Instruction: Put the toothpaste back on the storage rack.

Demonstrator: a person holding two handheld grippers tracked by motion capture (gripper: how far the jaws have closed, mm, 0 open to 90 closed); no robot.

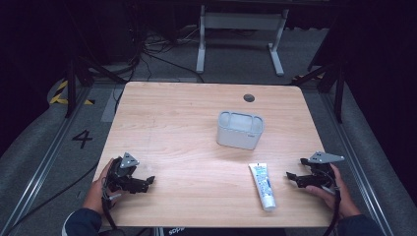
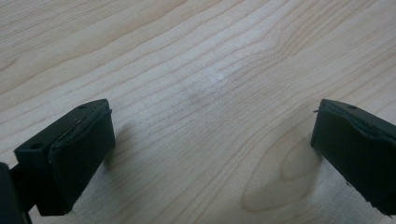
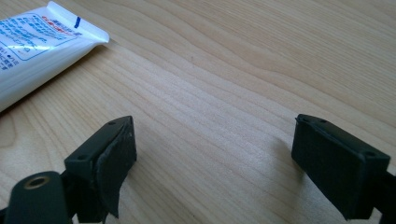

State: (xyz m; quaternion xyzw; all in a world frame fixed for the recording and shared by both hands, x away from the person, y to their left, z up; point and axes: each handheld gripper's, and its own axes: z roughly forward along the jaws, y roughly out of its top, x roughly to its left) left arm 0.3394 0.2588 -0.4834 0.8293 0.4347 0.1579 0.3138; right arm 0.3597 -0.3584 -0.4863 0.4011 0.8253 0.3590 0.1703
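A white tube [image 1: 262, 185] with blue print lies flat on the wooden table [image 1: 187, 118] near the front right, its crimped end toward the far side. A pale grey rounded container [image 1: 240, 129] stands behind it at mid-table. My right gripper [image 1: 293, 178] rests low over the table just right of the tube, open and empty; in the right gripper view its jaws [image 3: 212, 154] stand wide apart over bare wood with the tube [image 3: 37, 51] at upper left. My left gripper [image 1: 146, 183] sits at the front left, open, with only bare wood between its jaws [image 2: 212, 140].
A small dark round grommet [image 1: 249, 98] is set in the table near its far edge. Beyond the table stand a white frame leg [image 1: 200, 39] and loose cables on a grey floor. A dark rail runs along each side.
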